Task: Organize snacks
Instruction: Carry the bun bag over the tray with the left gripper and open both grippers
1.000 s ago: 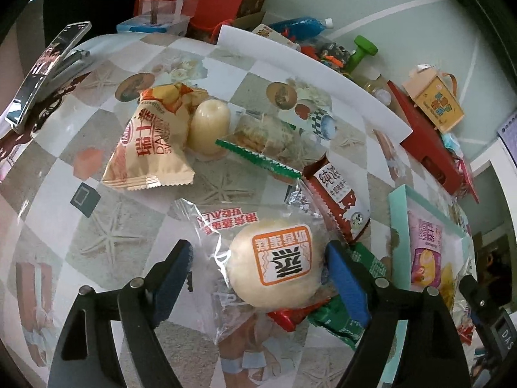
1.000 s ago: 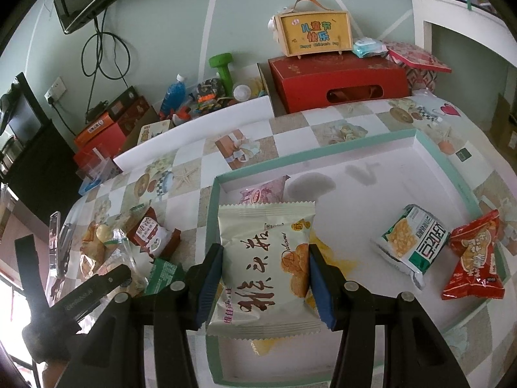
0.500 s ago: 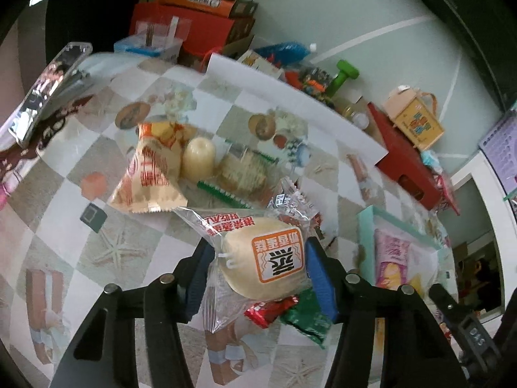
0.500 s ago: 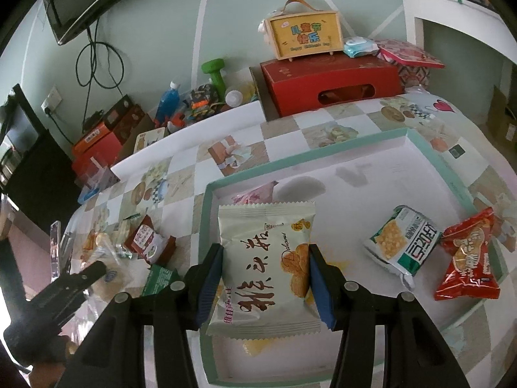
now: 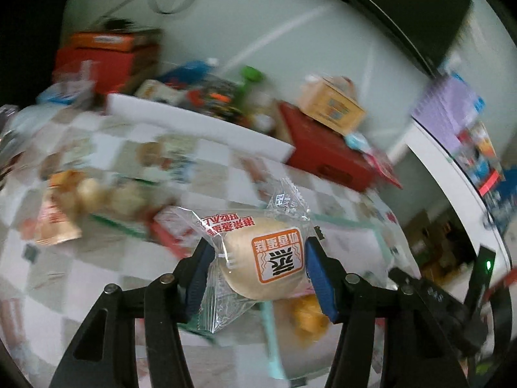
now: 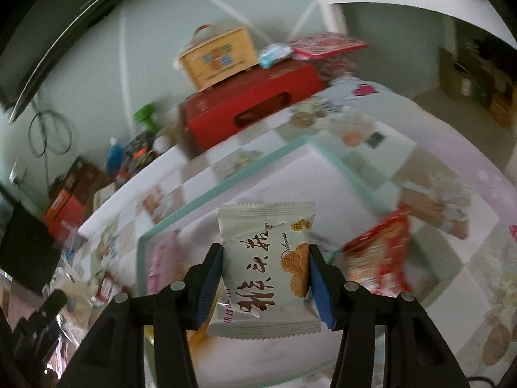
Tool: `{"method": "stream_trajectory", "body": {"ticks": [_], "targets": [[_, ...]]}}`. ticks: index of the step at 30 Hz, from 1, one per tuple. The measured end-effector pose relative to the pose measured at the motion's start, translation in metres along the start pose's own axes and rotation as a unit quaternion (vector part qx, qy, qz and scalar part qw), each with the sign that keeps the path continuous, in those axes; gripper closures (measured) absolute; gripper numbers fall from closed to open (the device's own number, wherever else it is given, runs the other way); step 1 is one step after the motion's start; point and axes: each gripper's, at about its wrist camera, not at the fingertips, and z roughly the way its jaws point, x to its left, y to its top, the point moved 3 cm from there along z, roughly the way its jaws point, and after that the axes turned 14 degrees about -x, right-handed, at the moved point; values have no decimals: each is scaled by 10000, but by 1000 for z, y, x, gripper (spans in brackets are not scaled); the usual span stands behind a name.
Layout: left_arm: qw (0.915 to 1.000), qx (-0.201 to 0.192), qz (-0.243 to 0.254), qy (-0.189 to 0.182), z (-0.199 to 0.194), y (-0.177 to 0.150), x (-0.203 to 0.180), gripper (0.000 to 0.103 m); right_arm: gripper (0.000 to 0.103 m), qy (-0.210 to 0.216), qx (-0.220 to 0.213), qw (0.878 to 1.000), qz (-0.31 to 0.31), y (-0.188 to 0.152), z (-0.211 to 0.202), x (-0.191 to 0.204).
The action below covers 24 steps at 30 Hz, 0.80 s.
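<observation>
Left wrist view shows our left gripper (image 5: 260, 266) clamped across a soft wrapped bun (image 5: 263, 262), likely light and squashable, so we would grip its middle gently.

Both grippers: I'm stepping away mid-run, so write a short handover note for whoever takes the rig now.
Left gripper: shut on the wrapped steamed cake, held above the table.
Right gripper: shut on the cream biscuit packet, above the green-rimmed tray.
Done: a red packet and a pink packet lie in the tray.
Left: set down both held snacks; more snacks wait on the table.
</observation>
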Motion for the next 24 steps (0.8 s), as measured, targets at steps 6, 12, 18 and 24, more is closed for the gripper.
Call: {"method": "stream_trajectory", "body": {"ticks": [6, 12, 18, 24], "targets": [[9964, 300, 617, -495, 28, -19, -62, 44, 49, -195, -38, 9994, 280, 9, 1, -27], [9928, 434, 867, -698, 57, -30, -97, 44, 48, -186, -37, 9992, 344, 9, 4, -35], [9904, 515, 1048, -742, 74, -41, -113, 43, 47, -170, -42, 9993, 341, 12, 7, -37], [9910, 436, 1172, -471, 71, -35, -109, 37, 47, -127, -89, 9997, 210, 14, 6, -31]]}}
